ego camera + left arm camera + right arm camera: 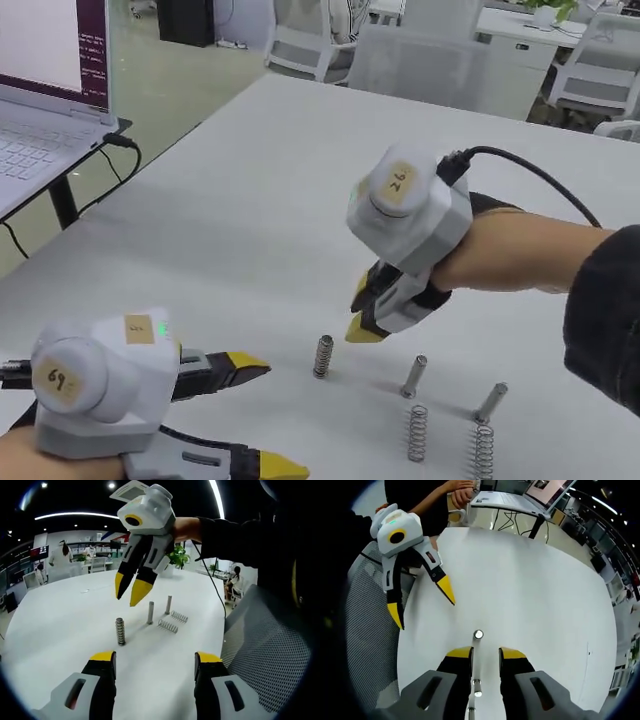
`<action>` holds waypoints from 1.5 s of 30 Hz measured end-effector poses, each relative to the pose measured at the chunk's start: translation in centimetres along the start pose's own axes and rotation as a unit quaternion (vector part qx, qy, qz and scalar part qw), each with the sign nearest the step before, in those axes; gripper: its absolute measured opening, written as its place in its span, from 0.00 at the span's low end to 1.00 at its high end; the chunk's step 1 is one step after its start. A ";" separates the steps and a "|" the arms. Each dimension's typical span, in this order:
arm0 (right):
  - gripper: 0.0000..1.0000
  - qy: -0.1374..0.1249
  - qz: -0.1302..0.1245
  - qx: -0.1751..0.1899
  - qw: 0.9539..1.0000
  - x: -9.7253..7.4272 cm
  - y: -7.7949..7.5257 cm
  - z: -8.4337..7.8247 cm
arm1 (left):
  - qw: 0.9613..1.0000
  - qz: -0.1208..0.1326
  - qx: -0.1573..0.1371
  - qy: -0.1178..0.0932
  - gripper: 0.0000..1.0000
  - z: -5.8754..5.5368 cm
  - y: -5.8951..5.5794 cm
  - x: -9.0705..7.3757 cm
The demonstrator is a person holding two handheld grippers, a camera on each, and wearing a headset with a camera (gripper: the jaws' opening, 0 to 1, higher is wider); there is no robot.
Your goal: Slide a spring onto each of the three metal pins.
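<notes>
We hover right gripper [362,328] just above first pin [323,356], spring already on it; jaws narrowly apart, empty. Left gripper [268,415] waits aside, jaws wide apart, leaving room. Other pins [413,376] bare; loose springs [417,432] lie just beside them, likely staged for pickup.

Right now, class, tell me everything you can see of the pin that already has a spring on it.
The sprung pin is a small grey metal rod standing upright on the white table, leftmost of the three pins in the head view. A coiled metal spring sleeves almost its whole height. Nothing grips it: the right hand-held gripper hovers just above and to its right, not touching, and the left hand-held gripper lies off to its left, apart.
</notes>
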State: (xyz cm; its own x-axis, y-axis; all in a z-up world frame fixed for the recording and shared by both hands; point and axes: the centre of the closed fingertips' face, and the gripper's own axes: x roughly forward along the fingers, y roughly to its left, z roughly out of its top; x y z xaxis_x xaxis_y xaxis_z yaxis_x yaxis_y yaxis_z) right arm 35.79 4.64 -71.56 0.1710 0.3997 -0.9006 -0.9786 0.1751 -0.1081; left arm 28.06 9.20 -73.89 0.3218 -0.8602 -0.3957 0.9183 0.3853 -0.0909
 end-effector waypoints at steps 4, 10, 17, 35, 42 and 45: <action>0.18 -0.010 -0.011 0.004 1.000 -1.3 0.4 -0.1 | 1.000 -0.003 0.000 0.001 0.59 0.0 -0.1 0.0; 0.17 -0.020 -0.022 0.015 0.999 -2.8 1.2 -0.7 | 1.000 -0.007 0.001 0.001 0.59 -0.1 -0.3 0.1; 0.18 -0.027 -0.033 0.030 0.999 -4.0 2.1 -1.9 | 1.000 -0.010 0.003 0.004 0.59 -0.1 -0.4 0.1; 0.18 -0.050 -0.042 0.104 0.992 -5.0 5.6 -6.5 | 1.000 -0.017 0.007 0.011 0.58 -0.1 -0.7 0.3; 0.18 -0.051 -0.044 0.131 0.989 -5.0 6.6 -8.3 | 1.000 -0.022 0.011 0.018 0.57 -0.1 -0.9 0.3; 0.18 -0.050 -0.045 0.144 0.987 -4.8 7.0 -9.2 | 0.999 -0.023 0.011 0.020 0.57 -0.2 -0.9 0.3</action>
State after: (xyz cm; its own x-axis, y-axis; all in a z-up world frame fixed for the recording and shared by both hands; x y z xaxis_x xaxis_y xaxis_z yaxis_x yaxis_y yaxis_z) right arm 27.02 -4.32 -71.85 0.2810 0.4548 -0.8451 -0.8877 0.4579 -0.0488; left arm 27.27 8.60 -74.07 0.2697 -0.8629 -0.4275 0.9369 0.3376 -0.0904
